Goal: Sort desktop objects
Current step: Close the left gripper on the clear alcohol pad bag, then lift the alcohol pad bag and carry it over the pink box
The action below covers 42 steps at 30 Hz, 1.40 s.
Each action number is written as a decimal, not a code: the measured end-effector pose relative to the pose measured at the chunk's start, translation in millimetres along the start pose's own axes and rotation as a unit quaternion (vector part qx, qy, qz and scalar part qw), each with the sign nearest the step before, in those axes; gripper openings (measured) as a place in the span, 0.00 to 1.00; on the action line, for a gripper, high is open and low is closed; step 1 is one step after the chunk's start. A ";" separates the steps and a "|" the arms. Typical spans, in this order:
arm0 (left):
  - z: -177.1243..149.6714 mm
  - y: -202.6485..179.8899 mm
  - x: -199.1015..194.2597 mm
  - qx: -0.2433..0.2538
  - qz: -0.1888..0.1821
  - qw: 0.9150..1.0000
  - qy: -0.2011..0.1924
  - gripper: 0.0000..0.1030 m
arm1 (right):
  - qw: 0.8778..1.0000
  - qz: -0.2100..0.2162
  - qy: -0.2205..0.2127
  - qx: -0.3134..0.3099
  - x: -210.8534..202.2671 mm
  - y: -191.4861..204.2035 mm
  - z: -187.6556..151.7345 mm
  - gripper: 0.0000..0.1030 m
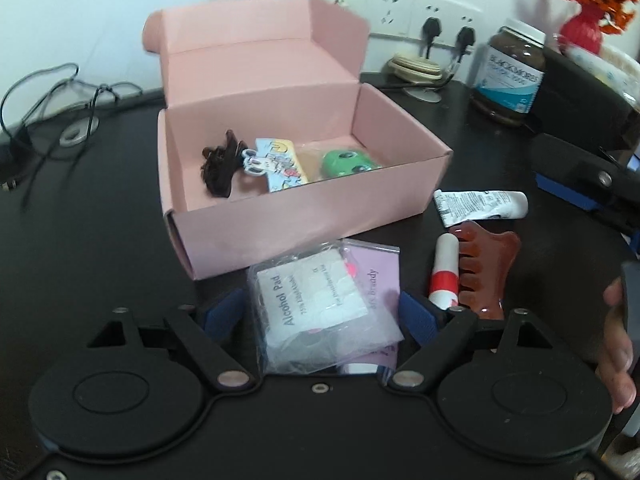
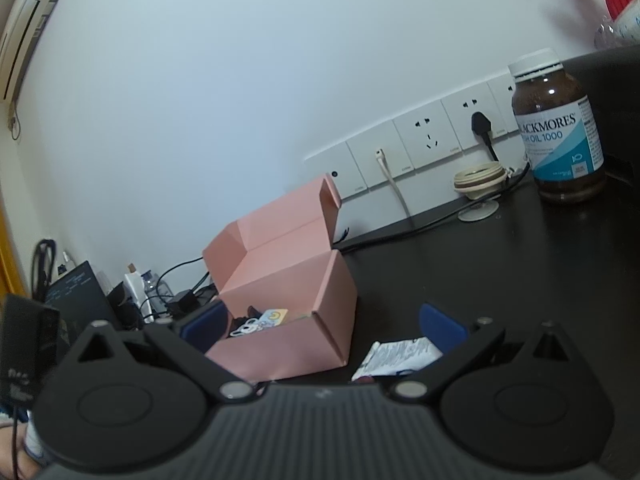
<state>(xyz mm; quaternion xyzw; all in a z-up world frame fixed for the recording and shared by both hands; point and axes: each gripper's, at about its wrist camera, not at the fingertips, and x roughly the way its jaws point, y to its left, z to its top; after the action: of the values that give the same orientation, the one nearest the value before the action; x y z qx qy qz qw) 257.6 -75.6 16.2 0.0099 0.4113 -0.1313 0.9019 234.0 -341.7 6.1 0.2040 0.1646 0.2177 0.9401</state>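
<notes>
An open pink box (image 1: pixel 312 216) holds a dark hair claw (image 1: pixel 220 164), a cartoon card (image 1: pixel 280 164) and a green frog toy (image 1: pixel 348 164). In front of it a clear bag of alcohol pads (image 1: pixel 316 304) lies on a purple bag (image 1: pixel 380 276). My left gripper (image 1: pixel 322 314) is open, its blue fingers either side of the clear bag and not pressing it. To the right lie a red-and-white stick (image 1: pixel 442 276), a brown comb (image 1: pixel 488 272) and a white tube (image 1: pixel 480 208). My right gripper (image 2: pixel 320 328) is open and empty, near the box (image 2: pixel 288 304) and tube (image 2: pixel 400 354).
A brown supplement bottle (image 1: pixel 508 76) (image 2: pixel 560 132) and a coiled cable reel (image 2: pixel 480 180) stand by the wall sockets (image 2: pixel 420 140). A red vase of orange flowers (image 1: pixel 584 20) is at the back right. Loose cables (image 1: pixel 52 112) trail at the left. A person's hand (image 1: pixel 616 344) shows at the right edge.
</notes>
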 end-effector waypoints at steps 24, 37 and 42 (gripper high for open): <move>-19.6 -0.4 -24.5 0.035 -0.058 0.995 -0.068 0.48 | 1.000 -0.005 0.007 -0.001 0.3 0.4 -0.4 0.99; -24.7 -1.9 -57.7 0.091 -0.038 0.985 -0.143 0.48 | 1.000 -0.007 0.007 0.000 1.0 0.4 -0.3 0.99; -35.2 -13.3 -68.4 0.142 -0.009 0.971 -0.190 0.48 | 1.000 -0.007 0.007 -0.001 1.4 0.8 -0.4 0.99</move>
<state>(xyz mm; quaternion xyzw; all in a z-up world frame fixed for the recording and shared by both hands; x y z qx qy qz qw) 185.4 -68.4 45.0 0.1089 0.2099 -0.1955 0.9518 234.7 -340.3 5.9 0.2000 0.1724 0.2126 0.9408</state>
